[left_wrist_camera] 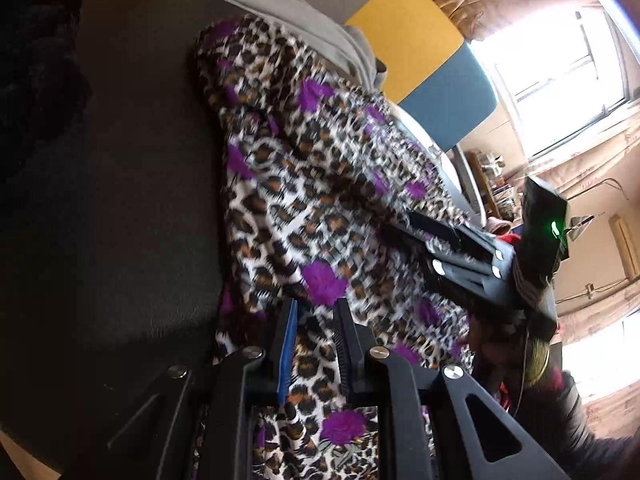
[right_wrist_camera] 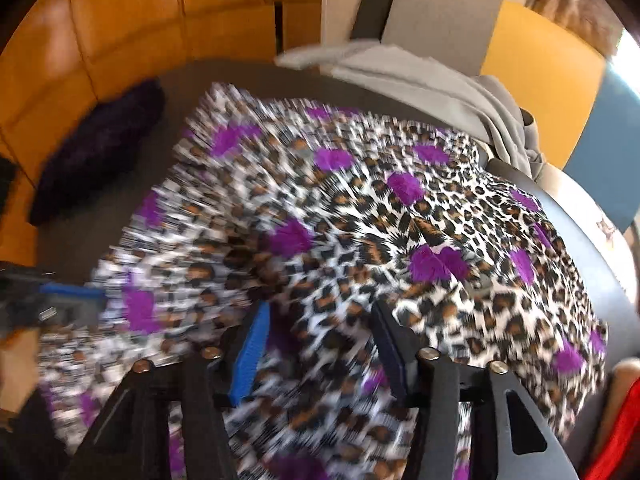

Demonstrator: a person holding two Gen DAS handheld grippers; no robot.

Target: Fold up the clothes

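Closest in, left tongs (left_wrist_camera: 316, 320) with jaws narrowed over a ridge of leopard-print garment (left_wrist_camera: 304, 184), cloth between the pads; probably pinching it, though contact not sure through the blur. Right tongs (right_wrist_camera: 320, 324) spread wide, nothing between the fingers, poised just above the same garment (right_wrist_camera: 400, 216). In the left wrist view, right tongs (left_wrist_camera: 452, 240) reaching in from the side, tips buried in the print there, grip not readable from that angle.

Further out, garment sprawled and rumpled across a dark grey surface (left_wrist_camera: 132, 184), purple blotches all over the pattern, far hem fanned out and smeared by motion. Beyond it, a pale grey cloth (right_wrist_camera: 432, 92) heaped at the far edge, touching or nearly touching the print. Off to the far left, a dark fuzzy cushion (right_wrist_camera: 100, 148) against an orange padded wall (right_wrist_camera: 132, 12).

Step in hand, by the look of it: gathering and spreading the piece ahead of a first fold, nothing yet flat or squared. Next move likely calling for a firm pinch by the right tongs on an edge or corner, then a pull apart from the left to take out the slack before laying over.
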